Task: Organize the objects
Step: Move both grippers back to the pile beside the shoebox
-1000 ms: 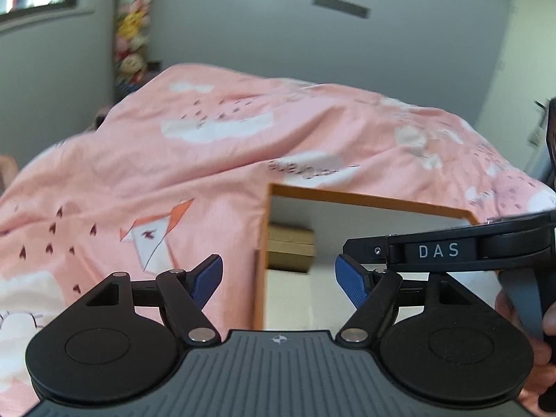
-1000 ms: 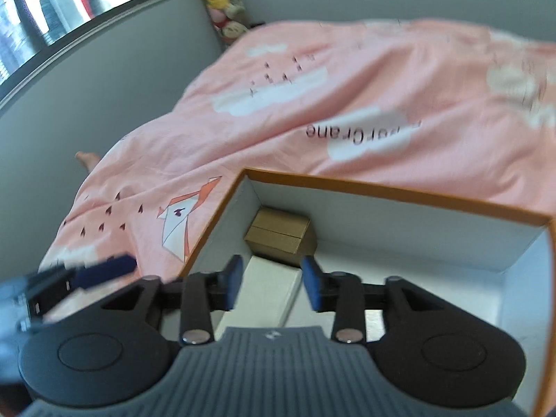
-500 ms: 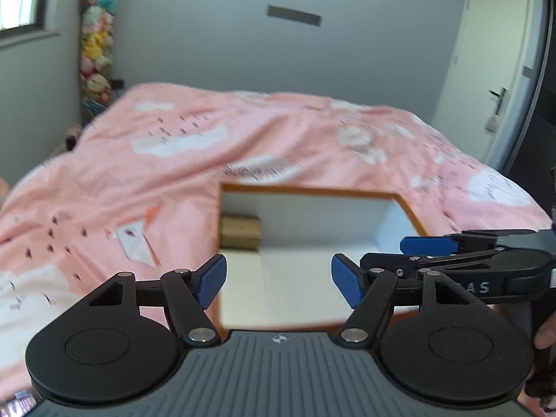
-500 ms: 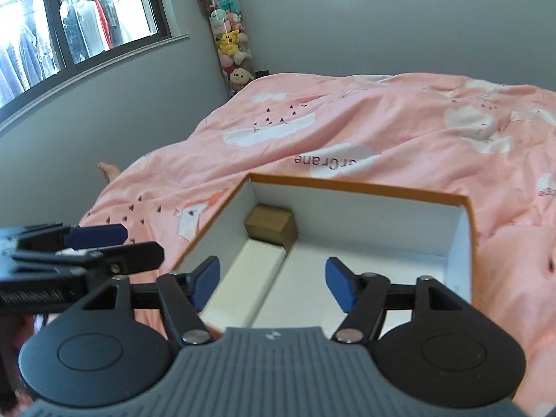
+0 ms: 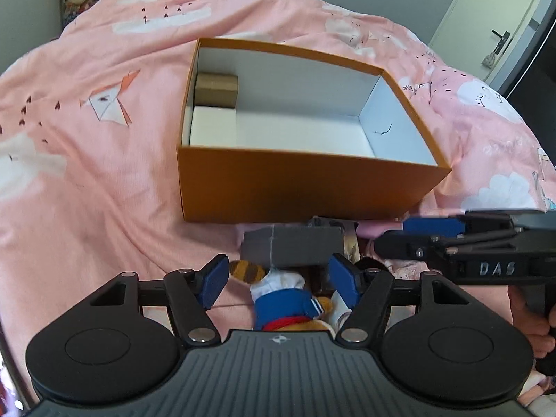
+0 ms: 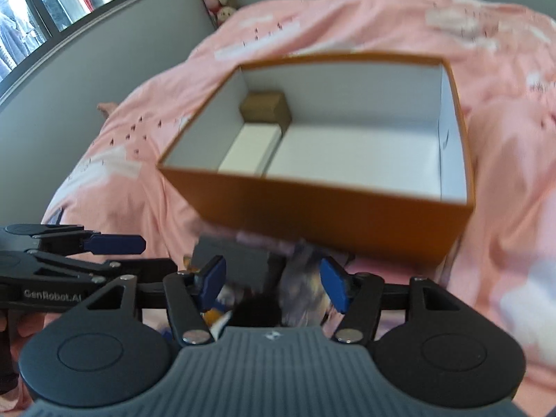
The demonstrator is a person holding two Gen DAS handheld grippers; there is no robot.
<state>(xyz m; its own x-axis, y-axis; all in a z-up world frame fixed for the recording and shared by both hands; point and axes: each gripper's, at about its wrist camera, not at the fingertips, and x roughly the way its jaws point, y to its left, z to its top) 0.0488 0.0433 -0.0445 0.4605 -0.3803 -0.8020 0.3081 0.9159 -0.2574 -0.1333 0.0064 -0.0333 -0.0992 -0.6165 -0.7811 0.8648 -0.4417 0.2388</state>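
**Two grippers descend on the pile before the box**

Two open tools hover: the left gripper (image 5: 278,278), jaws apart and just closing, straddles a plush toy in blue and white (image 5: 281,295), lower centre, untouched. Its long axis runs toward the orange cardboard box (image 5: 305,187), mid-frame. The right gripper (image 6: 272,285), jaws apart and narrowing, frames a grey rectangular box (image 5: 292,245).

Orange box (image 5: 305,187) white inside, pink cloud-print quilt (image 5: 87,180)

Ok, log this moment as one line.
left gripper: open, over plush toy | right gripper: open | orange box: holds brown box, white box
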